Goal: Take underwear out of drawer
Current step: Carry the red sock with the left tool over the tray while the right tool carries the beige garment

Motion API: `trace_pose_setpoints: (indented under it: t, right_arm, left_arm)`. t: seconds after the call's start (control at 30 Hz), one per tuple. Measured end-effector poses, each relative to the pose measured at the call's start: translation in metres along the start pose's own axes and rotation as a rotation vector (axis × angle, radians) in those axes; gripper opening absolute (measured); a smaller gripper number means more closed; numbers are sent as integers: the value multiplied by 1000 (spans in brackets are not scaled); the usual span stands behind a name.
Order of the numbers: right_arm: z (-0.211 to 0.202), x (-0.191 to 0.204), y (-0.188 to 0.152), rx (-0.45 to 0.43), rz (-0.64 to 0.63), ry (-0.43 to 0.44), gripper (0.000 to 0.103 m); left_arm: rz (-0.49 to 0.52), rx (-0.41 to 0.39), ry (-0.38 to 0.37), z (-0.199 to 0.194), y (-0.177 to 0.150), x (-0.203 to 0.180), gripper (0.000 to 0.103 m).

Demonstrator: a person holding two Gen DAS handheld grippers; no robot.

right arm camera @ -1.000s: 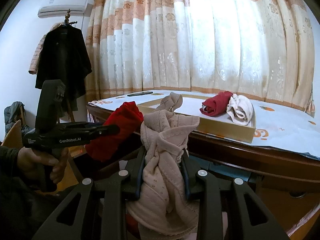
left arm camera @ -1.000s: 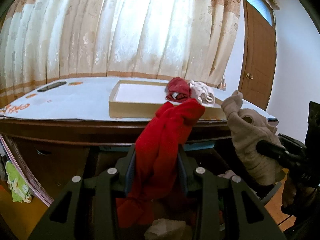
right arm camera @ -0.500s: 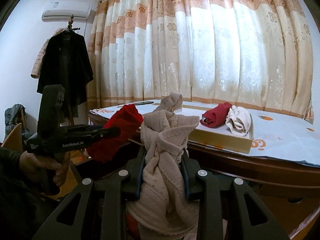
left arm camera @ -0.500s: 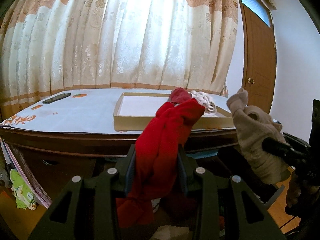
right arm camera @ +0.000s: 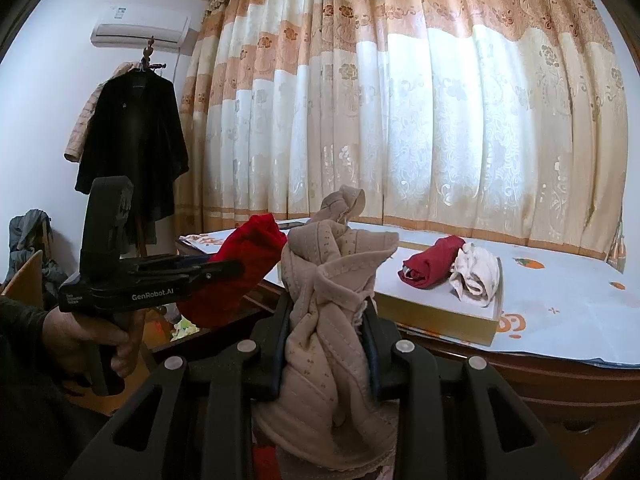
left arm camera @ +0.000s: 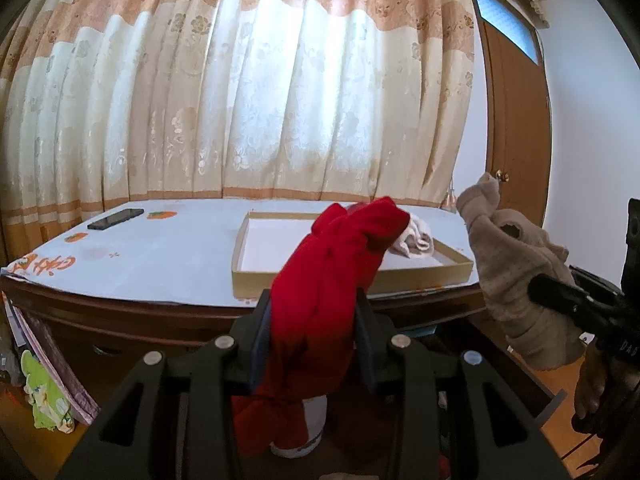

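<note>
Now each tool carries one garment lifted above the open drawer (left arm camera: 554, 402): the left tool (left arm camera: 314, 332) is clamped on a rolled bright red cotton underwear (left arm camera: 324, 280), the right tool (right arm camera: 326, 344) on a knotted beige dotted underwear (right arm camera: 332, 320). Both bundles stand upright between the jaws (pinched mid-roll, probably so they stay rolled). Ahead, on the wooden worktop (right arm camera: 560, 376), the shallow cardboard tray (left arm camera: 352, 280) holds a dark red roll (right arm camera: 432, 266) and a white one (right arm camera: 478, 276), likely where these go.

Red underwear (left arm camera: 320, 292), bunched and twisted, stands upright between the left gripper's fingers (left arm camera: 262, 336). Beige underwear (right arm camera: 332, 312), dotted and knotted, stands upright in the right gripper's fingers (right arm camera: 370, 344). The open drawer (left arm camera: 554, 404) lies below, partly hidden.
</note>
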State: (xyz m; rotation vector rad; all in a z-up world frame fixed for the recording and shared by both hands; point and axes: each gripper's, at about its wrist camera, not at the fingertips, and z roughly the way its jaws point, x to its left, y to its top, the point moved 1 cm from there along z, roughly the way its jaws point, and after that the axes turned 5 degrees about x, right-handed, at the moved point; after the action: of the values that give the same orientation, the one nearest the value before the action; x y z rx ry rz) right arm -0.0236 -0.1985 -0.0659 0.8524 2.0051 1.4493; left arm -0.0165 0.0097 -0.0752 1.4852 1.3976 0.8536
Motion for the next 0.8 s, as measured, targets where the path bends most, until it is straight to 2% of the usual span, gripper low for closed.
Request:
trace_pose_setpoints:
  t: [0.3, 0.57, 0.8]
  right_arm:
    - [4, 1, 8, 7, 0, -7, 33]
    - [16, -4, 32, 13, 35, 23, 33]
    - [36, -20, 57, 43, 80, 34, 33]
  left_arm:
    - [-13, 15, 9, 4, 14, 1, 36]
    - [-15, 16, -4, 14, 44, 3, 36]
    - [1, 51, -28, 31, 69, 3, 36]
